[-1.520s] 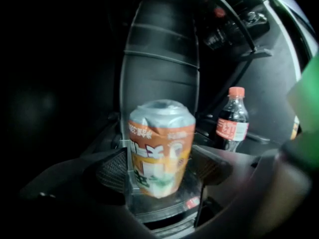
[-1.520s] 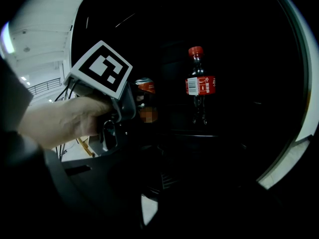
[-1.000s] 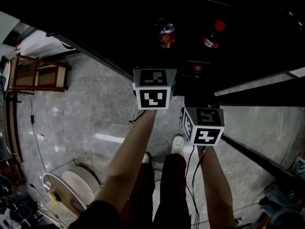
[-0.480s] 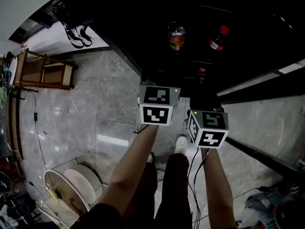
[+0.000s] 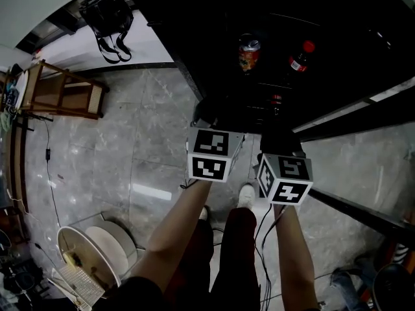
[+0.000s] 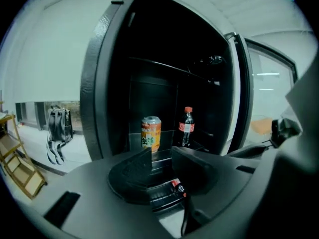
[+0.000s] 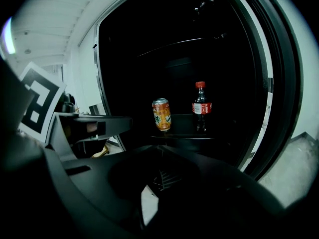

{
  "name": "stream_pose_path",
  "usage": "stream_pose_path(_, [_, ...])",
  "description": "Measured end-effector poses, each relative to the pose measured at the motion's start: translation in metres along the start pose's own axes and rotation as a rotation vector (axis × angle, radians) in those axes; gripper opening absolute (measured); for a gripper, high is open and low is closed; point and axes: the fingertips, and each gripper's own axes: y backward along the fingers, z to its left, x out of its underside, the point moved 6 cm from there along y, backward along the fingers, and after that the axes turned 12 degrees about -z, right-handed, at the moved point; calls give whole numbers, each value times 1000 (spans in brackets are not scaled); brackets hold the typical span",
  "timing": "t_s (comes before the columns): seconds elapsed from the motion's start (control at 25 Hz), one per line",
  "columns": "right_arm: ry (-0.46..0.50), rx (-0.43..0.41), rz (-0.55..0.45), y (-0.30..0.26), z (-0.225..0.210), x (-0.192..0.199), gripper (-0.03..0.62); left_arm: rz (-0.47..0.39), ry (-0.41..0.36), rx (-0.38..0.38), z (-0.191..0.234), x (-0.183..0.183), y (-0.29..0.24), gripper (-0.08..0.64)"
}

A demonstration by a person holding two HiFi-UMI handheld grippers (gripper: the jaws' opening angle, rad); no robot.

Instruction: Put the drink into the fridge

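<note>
Looking down from the head camera, two bare forearms reach toward an open, dark fridge (image 6: 97, 83) filling the upper right of the frame. Compared with a second ago, both marker cubes sit lower in the frame and further from the shelf, so the grippers have drawn back. The left gripper (image 6: 162, 159) has just been closing its jaws; a narrow gap remains and nothing is in it. The right gripper (image 7: 157, 180) seems to have its jaws drawn together and empty, though its view is very dark. The orange drink can (image 5: 248, 52) stands upright on the fridge shelf, just left of a red-capped cola bottle (image 5: 299, 56), free of both grippers. Judging by this, the drink is already placed, and only closing the fridge may remain. Only the head view shows the grey marble floor, a wooden rack (image 5: 61, 96) at the left edge, a white round object (image 5: 97, 251) at the lower left and the person's shoes. The left gripper view shows the can dead ahead past its jaws, plus a black backpack (image 6: 56, 128) at far left. The right gripper view alone shows the left gripper's cube from the side.
</note>
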Motion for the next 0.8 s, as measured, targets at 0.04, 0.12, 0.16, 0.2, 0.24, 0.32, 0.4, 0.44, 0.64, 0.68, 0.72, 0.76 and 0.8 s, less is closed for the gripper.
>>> stream_pose_path(0.04, [-12,2,-4,3,1,-2,18,2,7,4,-1,-1,4,128])
stream_pose_path(0.12, [-27,5,-11,9,5,-8,18,11,14,12,-1,-1,14,102])
stream_pose_path(0.16, [-27,4,-15,11,8,-10,18,14,12,12,-1,-2,20,87])
stream_pose_path(0.2, [-25,1,-19,13,11,-13,18,15,10,11,0,-3,25,67])
stream_pose_path(0.24, [-22,-1,-24,15,13,-15,18,13,8,9,1,-4,30,50])
stream_pose_path(0.32, [-14,-5,-34,20,16,-20,18,7,5,6,2,-7,39,26])
stream_pose_path(0.4, [-10,-5,-38,24,18,-23,18,2,8,5,2,-10,47,15])
stream_pose_path(0.44, [-11,-6,-41,26,19,-25,18,2,10,5,2,-12,51,12])
stream_pose_path(0.64, [-12,-18,-70,42,26,-40,18,13,28,23,-1,-22,72,11])
stream_pose_path(0.68, [-10,-20,-75,45,29,-43,18,16,31,27,-1,-24,77,12])
stream_pose_path(0.72, [-8,-23,-79,48,31,-45,18,19,31,30,-1,-26,82,11])
stream_pose_path(0.76, [-7,-27,-83,51,33,-47,18,21,31,34,-1,-28,86,11])
stream_pose_path(0.8, [-5,-31,-86,53,34,-49,18,22,30,37,-1,-29,89,11])
